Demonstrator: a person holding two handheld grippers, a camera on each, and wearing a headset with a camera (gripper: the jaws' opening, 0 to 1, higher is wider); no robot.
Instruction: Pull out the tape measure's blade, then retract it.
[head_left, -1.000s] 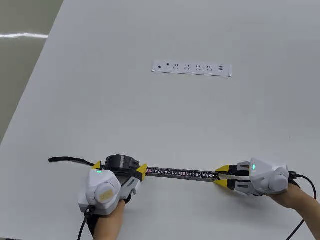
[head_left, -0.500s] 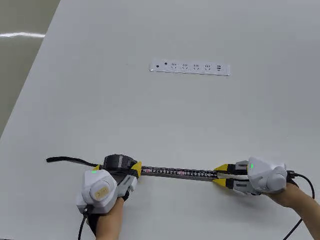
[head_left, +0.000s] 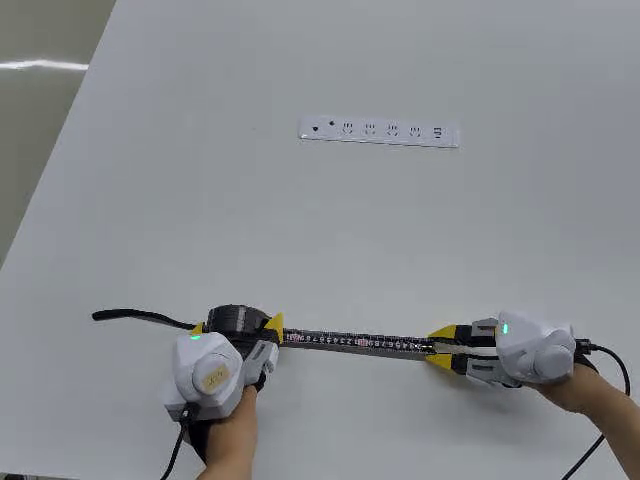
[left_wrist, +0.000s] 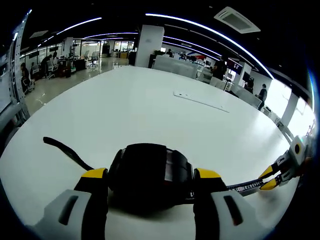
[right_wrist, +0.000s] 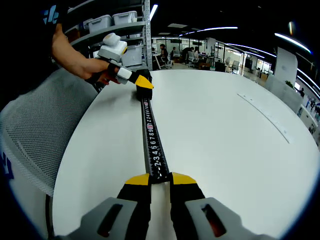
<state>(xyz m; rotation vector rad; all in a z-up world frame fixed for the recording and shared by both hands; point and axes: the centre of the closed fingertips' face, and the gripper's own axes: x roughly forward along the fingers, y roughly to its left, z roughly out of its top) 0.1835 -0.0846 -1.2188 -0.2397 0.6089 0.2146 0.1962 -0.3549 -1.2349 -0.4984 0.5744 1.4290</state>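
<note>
The black tape measure case (head_left: 238, 321) (left_wrist: 150, 172) rests on the white table, and my left gripper (head_left: 262, 330) (left_wrist: 151, 175) is shut on it. Its dark numbered blade (head_left: 355, 342) (right_wrist: 151, 141) is drawn out flat to the right across the table. My right gripper (head_left: 441, 346) (right_wrist: 154, 179) is shut on the blade's end. The case's black wrist strap (head_left: 135, 317) (left_wrist: 64, 150) trails to the left. In the right gripper view the left gripper (right_wrist: 142, 85) shows at the far end of the blade.
A white power strip (head_left: 378, 131) (left_wrist: 200, 100) lies on the table (head_left: 300, 230) well beyond the tape. The table's near edge runs just under my hands, and its left edge drops to the floor. Cables trail from both grippers.
The left gripper has shifted slightly with the case and rolled a little. The right gripper holds almost still, and the blade's drawn-out length looks about the same.
</note>
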